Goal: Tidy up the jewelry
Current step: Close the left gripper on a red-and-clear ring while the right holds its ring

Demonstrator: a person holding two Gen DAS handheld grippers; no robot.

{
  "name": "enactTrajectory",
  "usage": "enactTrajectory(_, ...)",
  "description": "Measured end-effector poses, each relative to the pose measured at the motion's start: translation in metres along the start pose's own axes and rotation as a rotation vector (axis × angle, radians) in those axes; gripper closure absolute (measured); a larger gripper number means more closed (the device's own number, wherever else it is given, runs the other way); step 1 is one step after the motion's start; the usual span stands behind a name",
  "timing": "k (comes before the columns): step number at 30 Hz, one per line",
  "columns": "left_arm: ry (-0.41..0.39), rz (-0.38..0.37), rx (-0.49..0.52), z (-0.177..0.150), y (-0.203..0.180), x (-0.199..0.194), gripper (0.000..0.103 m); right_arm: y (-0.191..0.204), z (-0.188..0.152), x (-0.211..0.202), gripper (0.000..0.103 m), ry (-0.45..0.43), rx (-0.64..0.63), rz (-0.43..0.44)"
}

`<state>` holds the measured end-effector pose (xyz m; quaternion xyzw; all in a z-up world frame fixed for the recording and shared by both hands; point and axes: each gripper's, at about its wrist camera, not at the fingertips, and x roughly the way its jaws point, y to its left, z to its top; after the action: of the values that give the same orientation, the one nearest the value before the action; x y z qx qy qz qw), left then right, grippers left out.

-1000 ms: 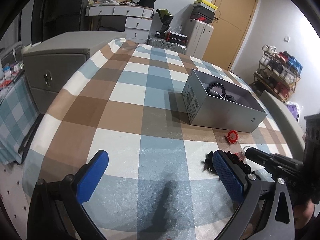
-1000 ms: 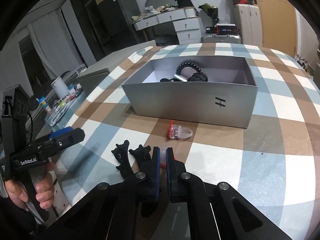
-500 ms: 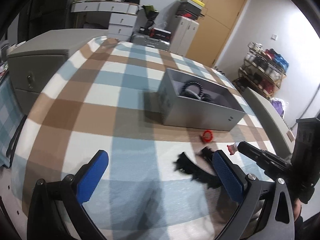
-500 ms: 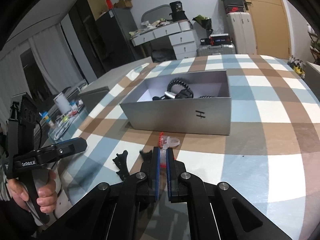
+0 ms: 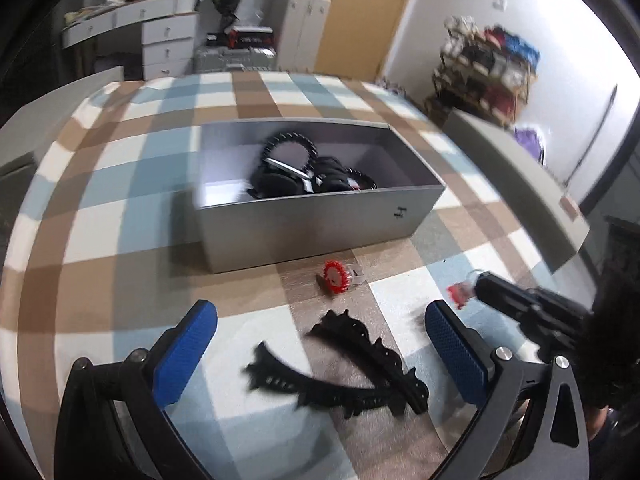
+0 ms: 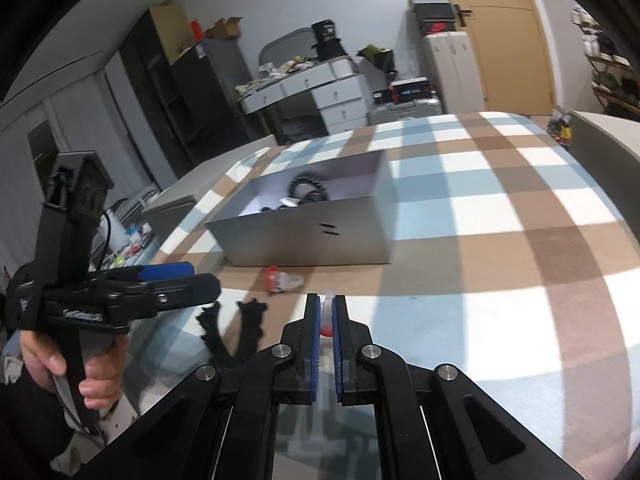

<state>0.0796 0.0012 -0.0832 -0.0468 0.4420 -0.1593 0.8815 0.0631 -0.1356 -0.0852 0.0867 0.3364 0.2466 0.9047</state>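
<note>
right gripper (image 6: 326,314): clamped on red-and-clear ring (image 6: 327,322), now lifted toward grey box (image 6: 312,236) ahead. left gripper (image 5: 320,350): wide open, empty, newly swung above black hair claw (image 5: 352,372).

I see a room in a home, maybe a bedroom. Far ahead of my claw stands a messy white desk with drawers (image 6: 320,88), a suitcase (image 6: 404,111), a wooden door (image 6: 508,32) and a shoe rack (image 5: 486,68) off right.
</note>
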Motion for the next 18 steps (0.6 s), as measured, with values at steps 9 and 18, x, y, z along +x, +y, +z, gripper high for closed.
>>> enactTrajectory(9,0.092,0.023,0.06,0.009,-0.014,0.026,0.029,-0.028,-0.006,-0.02,0.098,-0.04,0.083,-0.029)
enactTrajectory(18,0.11,0.102,0.066,0.011,-0.017,0.039,0.062,-0.023,-0.007,-0.029,0.098,-0.087,0.054,0.001)
